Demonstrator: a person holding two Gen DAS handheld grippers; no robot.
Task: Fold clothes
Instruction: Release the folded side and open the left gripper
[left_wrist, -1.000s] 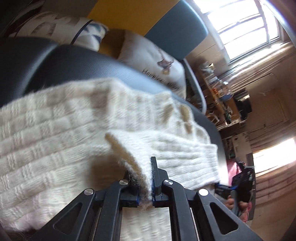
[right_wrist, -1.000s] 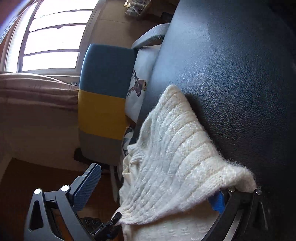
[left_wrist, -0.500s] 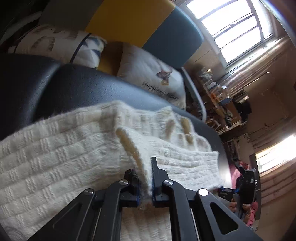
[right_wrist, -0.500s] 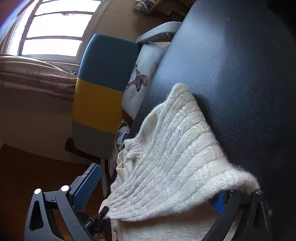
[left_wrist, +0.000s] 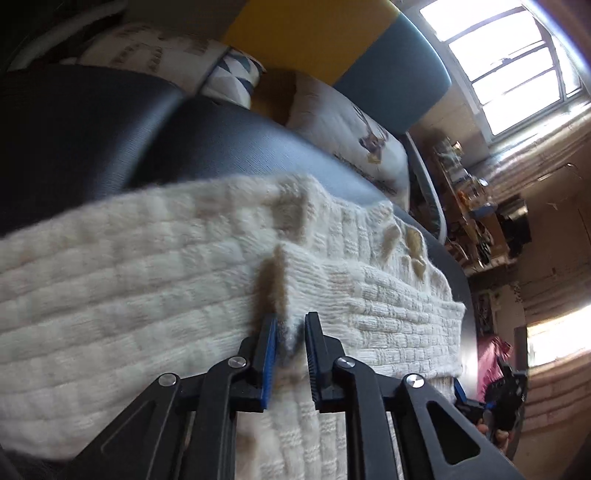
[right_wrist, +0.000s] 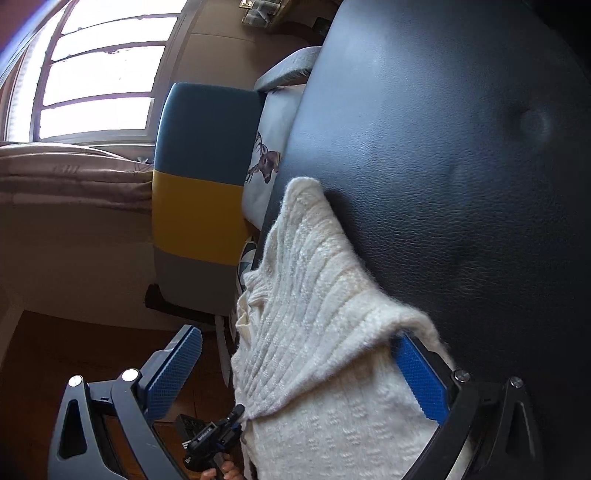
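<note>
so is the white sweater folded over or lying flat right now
Folded, at least partly. The white sweater on the black seat has a flap doubled over another layer, and a raised crease sits between the opening left tool.

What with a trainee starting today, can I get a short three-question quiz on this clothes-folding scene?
1. True or false: the white knit sweater lies on a wooden table.
2. Pick one. The right tool is: A) shut on a sleeve; B) wide open, with the sweater's edge draped over one finger; C) out of view.
3. Fill in: the cushion behind the sweater bears a picture of a ____.

Key
1. False: it lies on the black leather seat.
2. B.
3. Deer.
</note>
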